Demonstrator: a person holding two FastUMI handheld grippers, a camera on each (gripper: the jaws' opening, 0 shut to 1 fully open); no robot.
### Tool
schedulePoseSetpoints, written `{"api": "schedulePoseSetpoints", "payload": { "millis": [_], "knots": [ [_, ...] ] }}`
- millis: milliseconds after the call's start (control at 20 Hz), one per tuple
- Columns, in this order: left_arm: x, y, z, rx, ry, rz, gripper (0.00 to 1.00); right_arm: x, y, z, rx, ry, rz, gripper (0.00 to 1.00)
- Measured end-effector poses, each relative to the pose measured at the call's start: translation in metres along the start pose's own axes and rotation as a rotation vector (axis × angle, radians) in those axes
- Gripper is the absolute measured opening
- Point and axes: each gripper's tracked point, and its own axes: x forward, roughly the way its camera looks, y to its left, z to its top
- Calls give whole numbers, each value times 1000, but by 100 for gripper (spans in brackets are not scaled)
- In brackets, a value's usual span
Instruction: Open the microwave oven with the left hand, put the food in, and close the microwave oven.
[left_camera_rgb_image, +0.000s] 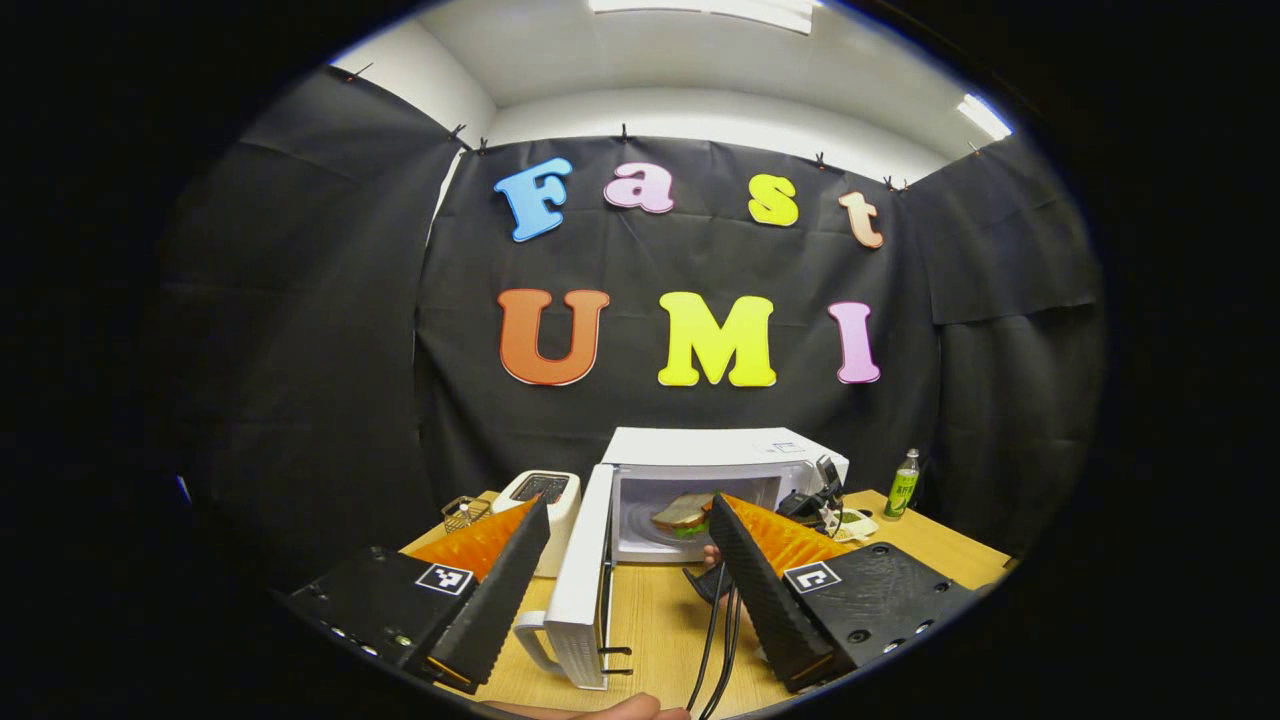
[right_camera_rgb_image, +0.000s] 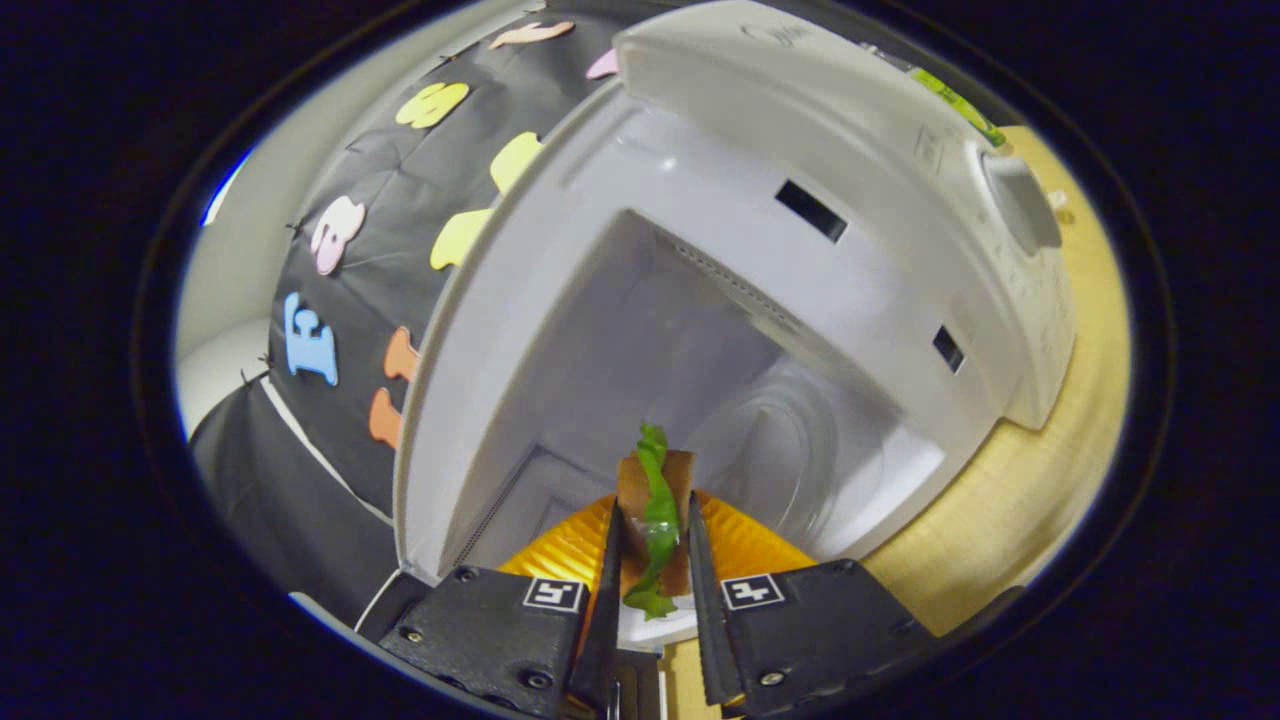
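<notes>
The white microwave (left_camera_rgb_image: 720, 450) stands on the wooden table (left_camera_rgb_image: 930, 540) with its door (left_camera_rgb_image: 585, 580) swung wide to the left. A sandwich (left_camera_rgb_image: 682, 513) of brown bread and green lettuce sits in the cavity mouth. My left gripper (left_camera_rgb_image: 630, 503) hangs open in front of the oven, nothing between its fingers. The right gripper (left_camera_rgb_image: 800, 503) reaches in from the oven's right side. In the right gripper view, my right gripper (right_camera_rgb_image: 652, 520) is shut on the sandwich (right_camera_rgb_image: 655, 500), held on edge just inside the microwave (right_camera_rgb_image: 850, 150) above the glass turntable (right_camera_rgb_image: 800, 440).
A white toaster (left_camera_rgb_image: 545, 490) and a small wire basket (left_camera_rgb_image: 465, 512) stand left of the door. A green bottle (left_camera_rgb_image: 903, 483) and a small dish (left_camera_rgb_image: 855, 522) are to the oven's right. Black cables (left_camera_rgb_image: 715, 630) trail across the table front.
</notes>
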Motion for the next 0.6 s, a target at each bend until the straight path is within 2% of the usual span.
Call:
{"api": "schedulePoseSetpoints", "payload": {
  "millis": [150, 250, 300, 350, 500, 550, 600],
  "knots": [
    [-7, 13, -1, 20, 3, 34, 97, 16, -18, 0, -48, -38, -54, 37],
    [-13, 23, -3, 35, 8, 64, 97, 18, -30, 3, -134, -65, -100, 38],
    [-15, 28, -4, 39, 6, 77, 97, 18, -34, 7, -195, -82, -123, 39],
    [-16, 33, -3, 37, 8, 94, 96, 18, -39, 13, -276, -105, -150, 31],
    [-21, 44, -10, 32, 15, 122, 97, 14, -48, 28, -505, -186, -216, 34],
    [-23, 47, -15, 25, 18, 133, 97, 16, -47, 32, -572, -203, -217, 41],
    [-25, 50, -18, 18, 24, 139, 97, 13, -45, 31, -635, -223, -215, 31]
  ]
}}
